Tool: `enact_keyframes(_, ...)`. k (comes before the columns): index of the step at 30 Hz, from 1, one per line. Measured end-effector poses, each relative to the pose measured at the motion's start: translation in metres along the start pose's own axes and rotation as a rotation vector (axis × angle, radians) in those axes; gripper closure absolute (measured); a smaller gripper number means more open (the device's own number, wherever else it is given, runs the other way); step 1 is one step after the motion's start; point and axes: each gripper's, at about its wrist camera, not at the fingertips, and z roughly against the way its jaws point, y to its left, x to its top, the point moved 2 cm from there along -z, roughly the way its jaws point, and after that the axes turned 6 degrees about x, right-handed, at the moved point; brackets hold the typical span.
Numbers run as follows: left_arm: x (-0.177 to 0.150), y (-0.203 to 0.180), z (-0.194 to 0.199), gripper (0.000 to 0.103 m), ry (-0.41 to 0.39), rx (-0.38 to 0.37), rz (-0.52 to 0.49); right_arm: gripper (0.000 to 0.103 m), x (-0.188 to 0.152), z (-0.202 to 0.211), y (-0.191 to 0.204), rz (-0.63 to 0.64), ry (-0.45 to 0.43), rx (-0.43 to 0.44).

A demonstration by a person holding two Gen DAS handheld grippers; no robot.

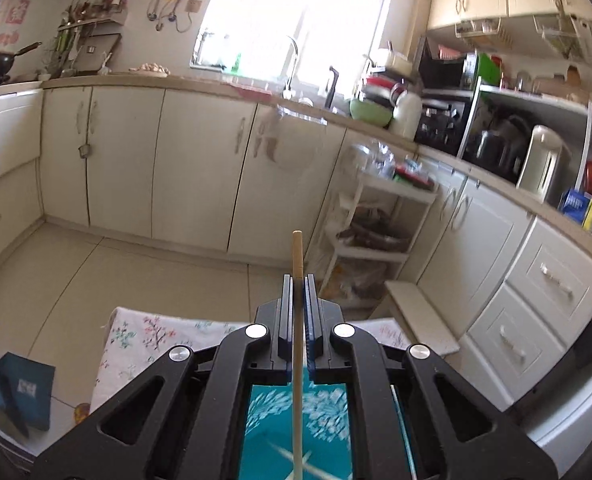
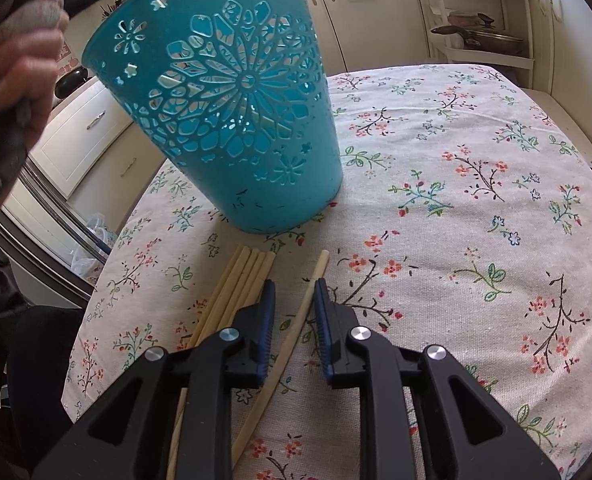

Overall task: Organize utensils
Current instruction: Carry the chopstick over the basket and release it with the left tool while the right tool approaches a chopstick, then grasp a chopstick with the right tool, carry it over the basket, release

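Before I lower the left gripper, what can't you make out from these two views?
- Inside of the teal holder: right wrist view shows only its outer wall; left wrist view is blurred and blocked by the left gripper.
- Lower end of the held chopstick: blurred, cut by the bottom edge.
- Near ends of the loose chopstick and bundle of chopsticks: hidden under the right gripper.

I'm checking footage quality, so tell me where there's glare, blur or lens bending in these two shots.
Left wrist view: the window is blown out white, the teal holder under the left gripper is motion-smeared, and the cabinets bow from fisheye. Right wrist view: evenly lit, the tablecloth and loose chopsticks are sharp, the hand at the edge is soft.
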Motion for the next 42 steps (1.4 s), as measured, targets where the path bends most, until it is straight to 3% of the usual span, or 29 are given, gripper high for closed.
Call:
enact_keyframes(4,-0.016,0.012,0.003,0.096,0.065,0.015,-0.033,0.082,0.0,0.0,0.0,0.0,0.0,0.0)
enact_keyframes(6,-0.024,0.022,0.008,0.087,0.084,0.027,-0.034,0.082,0.0,0.0,0.0,0.001,0.0,-0.002)
enact_keyframes(8,-0.031,0.036,0.019,0.066,0.086,0.041,-0.022,0.082,0.001,0.0,0.001,0.002,0.0,-0.002)
enact_keyframes(11,-0.04,0.062,0.038,0.05,0.055,0.08,0.009,0.082,0.001,0.0,0.0,0.002,0.0,-0.002)
enact_keyframes(16,-0.064,0.11,0.046,0.043,0.043,0.158,0.11,0.082,0.001,0.001,0.004,0.013,-0.001,-0.032)
enact_keyframes(20,-0.084,0.144,0.034,0.043,0.115,0.241,0.154,0.082,-0.005,0.002,0.014,0.051,-0.001,-0.136)
enact_keyframes(23,-0.085,0.16,0.03,0.043,0.145,0.241,0.186,0.082,-0.01,-0.001,0.028,0.138,0.018,-0.237)
enact_keyframes(25,-0.084,0.164,0.032,0.042,0.142,0.247,0.19,0.086,-0.012,-0.002,0.033,0.185,0.044,-0.251)
enact_keyframes(27,-0.086,0.164,0.032,0.041,0.151,0.239,0.195,0.095,-0.012,0.0,0.032,0.193,0.068,-0.237)
enact_keyframes(33,-0.093,0.159,0.021,0.04,0.207,0.236,0.174,0.098,-0.016,0.03,0.005,0.059,0.077,-0.158)
enact_keyframes(37,-0.098,0.158,0.016,0.04,0.231,0.242,0.179,0.098,-0.005,0.072,-0.007,-0.063,-0.003,-0.031)
enact_keyframes(42,-0.1,0.159,0.013,0.04,0.24,0.251,0.187,0.098,0.039,0.131,0.011,-0.102,-0.162,0.148)
